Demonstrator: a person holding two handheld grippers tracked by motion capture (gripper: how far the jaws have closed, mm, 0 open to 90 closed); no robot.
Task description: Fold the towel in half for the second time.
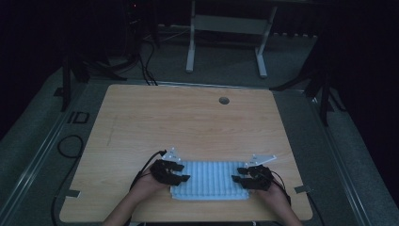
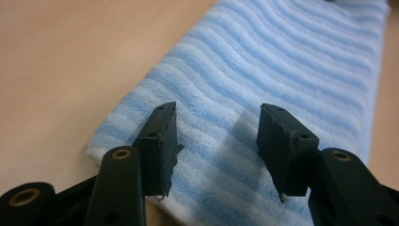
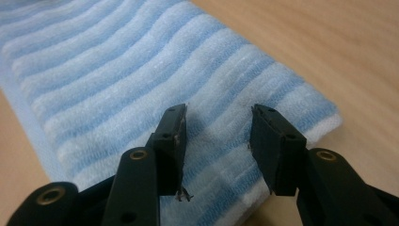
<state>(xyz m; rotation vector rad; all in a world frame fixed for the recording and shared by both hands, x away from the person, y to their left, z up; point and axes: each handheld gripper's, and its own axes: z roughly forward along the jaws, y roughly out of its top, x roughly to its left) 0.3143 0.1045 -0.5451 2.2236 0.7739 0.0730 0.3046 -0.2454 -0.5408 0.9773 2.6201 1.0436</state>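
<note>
One tabletop [image 1: 188, 117]: pale wood with rounded corners, a small round hole near its far edge, right of the middle; most of its surface is bare.
Towel [image 1: 209, 180]: a folded cloth with light blue and white stripes, lying flat near the near edge of the tabletop, about midway between the left and right edges; its long side runs along that near edge.
Left gripper [image 1: 178, 172]: held in the person's left hand over the left short end of the towel, black, with a cable looping off toward the left edge of the tabletop.
Right gripper [image 1: 241, 175]: held in the right hand over the right short end of the towel, pointing inward toward the left gripper.
Left fingers [image 2: 162, 143]: parted, with striped cloth showing in the gap between them; they hang above the towel [image 2: 282, 66] near its end and press on nothing. A shadow falls on the cloth beside one of them.
Right fingers [image 3: 173, 141]: likewise parted, poised over the towel [image 3: 117, 70] close to its end corner, with nothing pinched between them.
</note>
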